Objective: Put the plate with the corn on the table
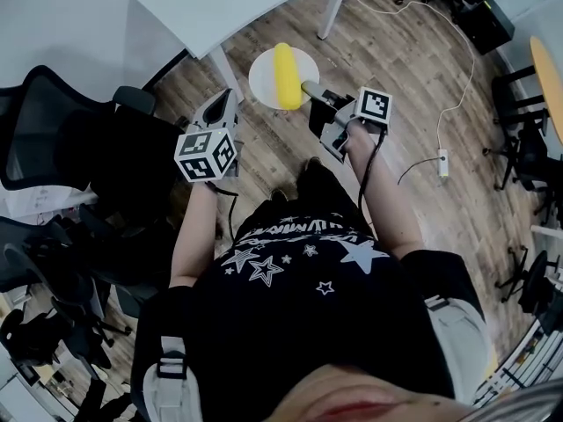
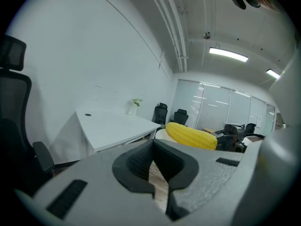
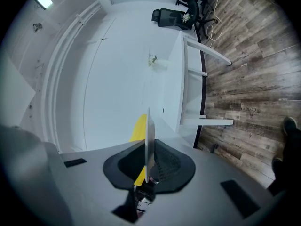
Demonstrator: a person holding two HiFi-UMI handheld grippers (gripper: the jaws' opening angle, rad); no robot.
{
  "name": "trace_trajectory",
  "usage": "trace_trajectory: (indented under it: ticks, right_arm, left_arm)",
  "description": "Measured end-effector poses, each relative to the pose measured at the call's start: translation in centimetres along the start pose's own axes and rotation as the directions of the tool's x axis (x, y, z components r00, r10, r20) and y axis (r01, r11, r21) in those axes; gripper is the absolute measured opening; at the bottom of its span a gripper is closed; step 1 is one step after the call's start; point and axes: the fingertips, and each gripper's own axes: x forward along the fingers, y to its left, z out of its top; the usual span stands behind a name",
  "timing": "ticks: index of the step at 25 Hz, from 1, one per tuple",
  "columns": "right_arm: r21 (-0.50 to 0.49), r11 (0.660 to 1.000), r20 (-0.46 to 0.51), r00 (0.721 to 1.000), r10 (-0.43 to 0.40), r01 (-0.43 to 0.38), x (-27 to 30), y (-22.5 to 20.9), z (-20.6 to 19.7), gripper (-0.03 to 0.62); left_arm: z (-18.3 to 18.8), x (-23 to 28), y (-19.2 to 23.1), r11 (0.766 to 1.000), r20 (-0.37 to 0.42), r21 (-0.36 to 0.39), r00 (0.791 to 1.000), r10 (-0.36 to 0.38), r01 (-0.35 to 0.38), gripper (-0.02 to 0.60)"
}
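Observation:
A white plate [image 1: 262, 75] with a yellow corn cob [image 1: 286, 76] on it hangs level above the wooden floor, just off the corner of the white table [image 1: 220, 7]. My right gripper [image 1: 308, 87] is shut on the plate's near right rim. In the right gripper view the plate [image 3: 148, 140] stands edge-on between the pads, with the corn [image 3: 138, 126] behind it. My left gripper [image 1: 224, 101] is beside the plate on its left, not touching it. It is shut and holds nothing [image 2: 153, 147]. Past its tips show the corn [image 2: 190, 135] and the table [image 2: 113, 124].
Black office chairs [image 1: 70, 139] crowd the left side near the table. A white cable with a power strip [image 1: 442, 161] lies on the wooden floor to the right. The table's legs [image 1: 337, 3] stand close behind the plate.

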Motion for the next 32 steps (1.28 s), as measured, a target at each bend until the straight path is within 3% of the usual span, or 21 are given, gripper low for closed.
trace_trajectory:
  ticks: [9, 32]
  right_arm:
    - [0.004, 0.999, -0.069, 0.997, 0.039, -0.039, 5.3, -0.8, 7.1, 0.04]
    - [-0.055, 0.995, -0.237, 0.969, 0.066, -0.082, 18.9, -2.4, 34.9, 0.04]
  left_arm:
    - [1.4, 5.6, 3.6, 0.995, 0.012, -0.029, 0.995, 0.095, -0.094, 0.008]
    - [10.5, 31.6, 7.6, 0.966, 0.021, -0.055, 0.967, 0.252, -0.251, 0.008]
